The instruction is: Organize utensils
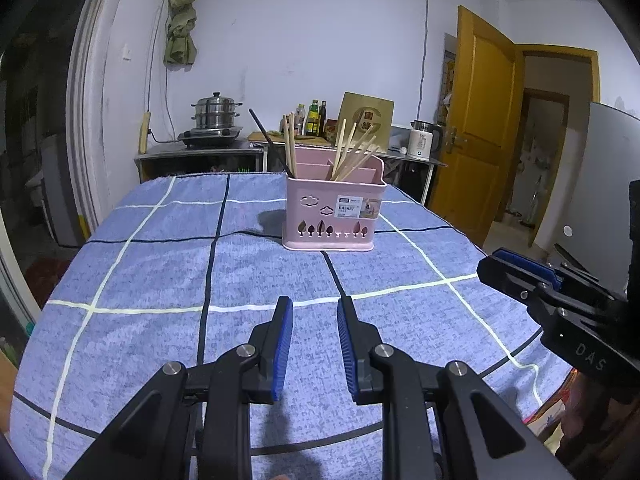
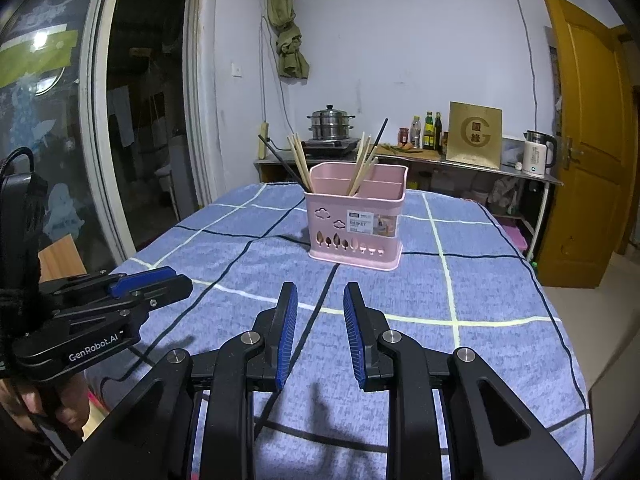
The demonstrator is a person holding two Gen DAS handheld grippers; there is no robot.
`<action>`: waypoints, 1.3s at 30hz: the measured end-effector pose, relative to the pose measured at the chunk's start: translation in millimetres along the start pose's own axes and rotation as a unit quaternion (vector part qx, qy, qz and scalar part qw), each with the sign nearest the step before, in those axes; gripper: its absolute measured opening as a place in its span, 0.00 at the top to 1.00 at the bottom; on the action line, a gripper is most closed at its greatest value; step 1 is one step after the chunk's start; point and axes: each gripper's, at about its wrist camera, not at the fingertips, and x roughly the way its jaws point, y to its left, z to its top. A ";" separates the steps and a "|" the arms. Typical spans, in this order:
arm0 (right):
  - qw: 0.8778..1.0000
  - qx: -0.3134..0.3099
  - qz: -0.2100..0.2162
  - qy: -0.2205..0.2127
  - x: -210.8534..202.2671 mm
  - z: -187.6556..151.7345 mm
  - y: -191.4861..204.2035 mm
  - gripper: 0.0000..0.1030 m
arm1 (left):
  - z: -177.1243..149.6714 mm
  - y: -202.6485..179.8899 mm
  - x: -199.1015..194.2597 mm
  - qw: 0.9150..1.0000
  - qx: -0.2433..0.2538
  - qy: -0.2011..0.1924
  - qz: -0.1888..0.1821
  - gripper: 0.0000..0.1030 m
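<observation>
A pink utensil basket stands upright on the blue checked tablecloth, far from both grippers. It also shows in the right wrist view. Several wooden chopsticks and a black utensil stand in its compartments; the chopsticks show in the right wrist view too. My left gripper is open and empty above the near part of the cloth. My right gripper is open and empty, beside it to the right; it also shows at the left wrist view's right edge.
A counter behind the table holds a steel steamer pot, bottles, a gold box and a white kettle. A yellow door stands open at the right. The table edge drops off at the right.
</observation>
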 end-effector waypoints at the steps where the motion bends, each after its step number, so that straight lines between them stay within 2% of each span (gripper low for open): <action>1: 1.000 0.000 0.000 0.000 0.5 -0.3 -0.5 0.76 | -0.4 0.0 0.8 1.000 -0.001 0.000 0.000 0.78; 26: 1.000 0.002 0.002 0.007 5.7 -4.4 -0.3 0.76 | -7.0 -3.8 4.0 1.000 0.002 0.004 0.007 0.78; 39: 1.000 0.003 0.003 0.010 5.6 -5.2 0.7 0.76 | -9.5 -4.3 5.1 1.000 0.000 0.010 -0.002 0.78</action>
